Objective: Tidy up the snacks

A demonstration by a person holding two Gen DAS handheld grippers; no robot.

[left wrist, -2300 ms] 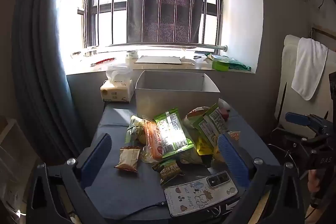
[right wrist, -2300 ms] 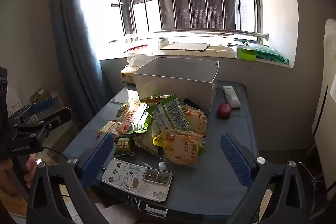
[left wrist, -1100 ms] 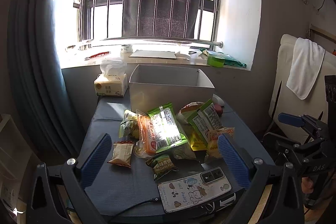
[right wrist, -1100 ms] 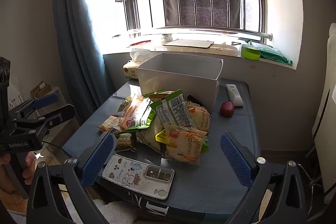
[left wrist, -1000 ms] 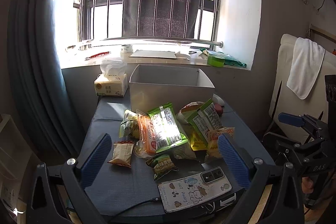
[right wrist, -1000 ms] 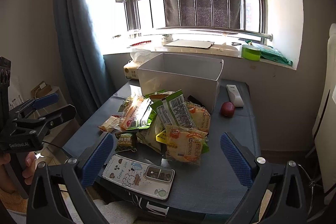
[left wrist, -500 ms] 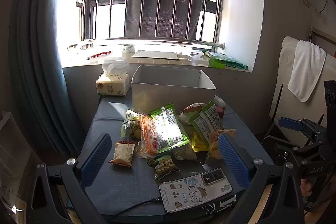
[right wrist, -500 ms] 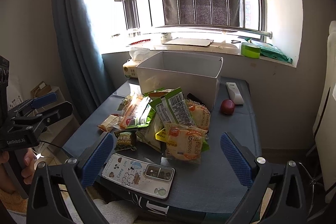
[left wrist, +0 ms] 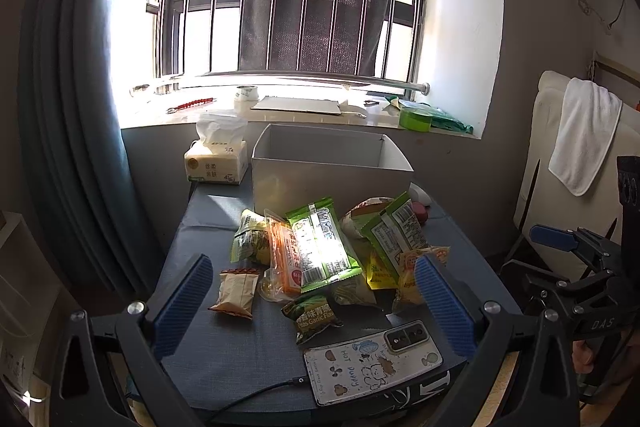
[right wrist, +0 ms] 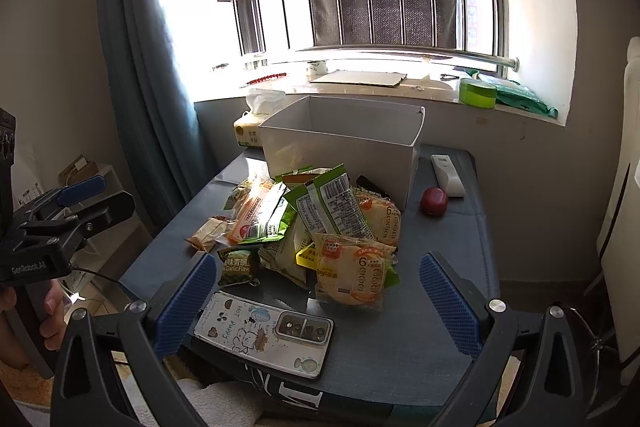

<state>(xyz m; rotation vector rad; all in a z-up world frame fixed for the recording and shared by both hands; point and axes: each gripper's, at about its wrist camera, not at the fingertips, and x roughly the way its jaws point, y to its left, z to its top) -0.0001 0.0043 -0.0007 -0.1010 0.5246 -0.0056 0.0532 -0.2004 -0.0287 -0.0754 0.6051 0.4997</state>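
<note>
Hovering wide open and empty in the left wrist view, left tongs (left wrist: 312, 301) frame the heap of foil snack packets (left wrist: 324, 251) at frame centre, open grey box (left wrist: 328, 163) above it.

Right wrist view: right tongs (right wrist: 316, 301) also spread, empty; round-cracker packet (right wrist: 352, 275) lies nearest, just above centre between the tips, long axis running up-frame.

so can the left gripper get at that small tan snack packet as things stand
Probably yes. The small tan packet lies alone on the table, apart from the snack pile, on the near left side; the open left gripper faces it with nothing between.
</note>
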